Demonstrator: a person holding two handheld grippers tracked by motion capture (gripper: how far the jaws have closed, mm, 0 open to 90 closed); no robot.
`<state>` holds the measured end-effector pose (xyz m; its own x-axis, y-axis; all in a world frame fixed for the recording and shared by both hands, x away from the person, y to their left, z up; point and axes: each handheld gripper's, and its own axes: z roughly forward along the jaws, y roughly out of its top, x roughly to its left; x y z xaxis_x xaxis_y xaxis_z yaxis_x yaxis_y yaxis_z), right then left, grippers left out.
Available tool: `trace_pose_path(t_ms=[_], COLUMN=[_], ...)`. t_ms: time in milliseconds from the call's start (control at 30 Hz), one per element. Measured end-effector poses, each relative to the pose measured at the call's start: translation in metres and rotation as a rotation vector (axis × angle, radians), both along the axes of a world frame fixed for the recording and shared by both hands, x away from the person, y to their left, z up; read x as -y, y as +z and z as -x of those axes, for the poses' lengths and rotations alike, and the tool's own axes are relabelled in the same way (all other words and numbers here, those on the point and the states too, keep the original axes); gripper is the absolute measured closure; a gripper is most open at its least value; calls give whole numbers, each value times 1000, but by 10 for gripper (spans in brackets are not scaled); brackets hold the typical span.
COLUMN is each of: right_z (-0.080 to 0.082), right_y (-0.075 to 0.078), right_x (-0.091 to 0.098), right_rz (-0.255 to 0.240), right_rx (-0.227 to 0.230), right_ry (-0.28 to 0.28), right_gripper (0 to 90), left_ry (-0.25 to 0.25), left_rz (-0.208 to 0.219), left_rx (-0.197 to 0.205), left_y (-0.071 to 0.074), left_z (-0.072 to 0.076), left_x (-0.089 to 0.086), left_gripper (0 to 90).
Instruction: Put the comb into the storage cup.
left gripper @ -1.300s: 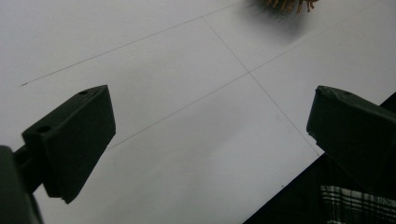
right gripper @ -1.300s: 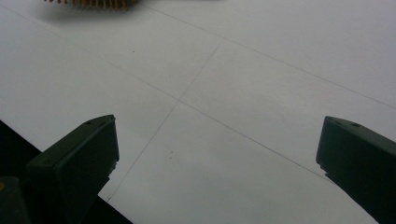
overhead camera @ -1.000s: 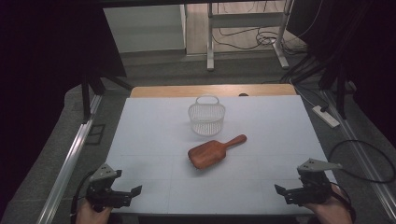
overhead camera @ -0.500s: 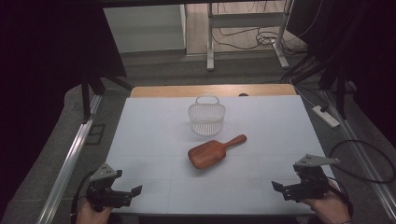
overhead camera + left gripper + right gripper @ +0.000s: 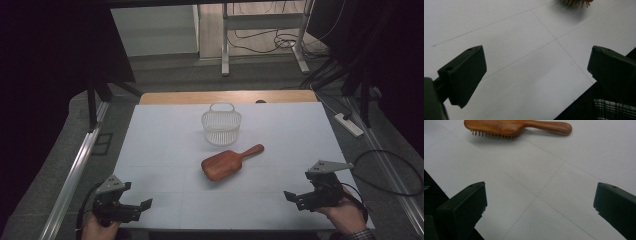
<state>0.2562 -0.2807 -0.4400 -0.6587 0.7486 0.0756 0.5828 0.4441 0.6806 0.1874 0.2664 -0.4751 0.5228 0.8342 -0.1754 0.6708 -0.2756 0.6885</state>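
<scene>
1. A white counter (image 5: 165, 150) with faint thin grid lines carries two things near its middle; a strip of bare wood shows along its far edge.
2. A wooden hairbrush (image 5: 231, 162) lies bristles down at the centre, its rounded handle pointing toward the far right. Its top is smooth, reddish-brown and oval; short pale pegs show under the head in the right gripper view (image 5: 506, 127).
3. Just beyond the hairbrush, apart from it, stands a small white basket (image 5: 221, 125), round, slatted, with a loop handle at the rim.
4. The left tongs (image 5: 131, 209) hover at the near left corner, jaws wide apart and holding nothing; in their own view (image 5: 536, 72) only bare counter lies between the matte black blocks.
5. The right tongs (image 5: 300, 197) sit at the near right, held by a hand (image 5: 345, 215), jaws likewise spread (image 5: 539, 205), nothing between them and the hairbrush.
6. Off the counter: a power strip (image 5: 348, 124) and cables on the grey floor at right, metal rails at left.
</scene>
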Motion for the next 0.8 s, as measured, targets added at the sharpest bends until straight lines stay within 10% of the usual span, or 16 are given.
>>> trace_pose_path(t_ms=[800], right_z=[-21], right_y=[3], right_x=[-25], right_rz=[4], right_rx=[-23], right_ry=[58], right_gripper=[0], left_ry=[-9], left_rz=[1], left_rx=[1], left_y=[0], left_z=[0], left_x=[0], left_gripper=[29])
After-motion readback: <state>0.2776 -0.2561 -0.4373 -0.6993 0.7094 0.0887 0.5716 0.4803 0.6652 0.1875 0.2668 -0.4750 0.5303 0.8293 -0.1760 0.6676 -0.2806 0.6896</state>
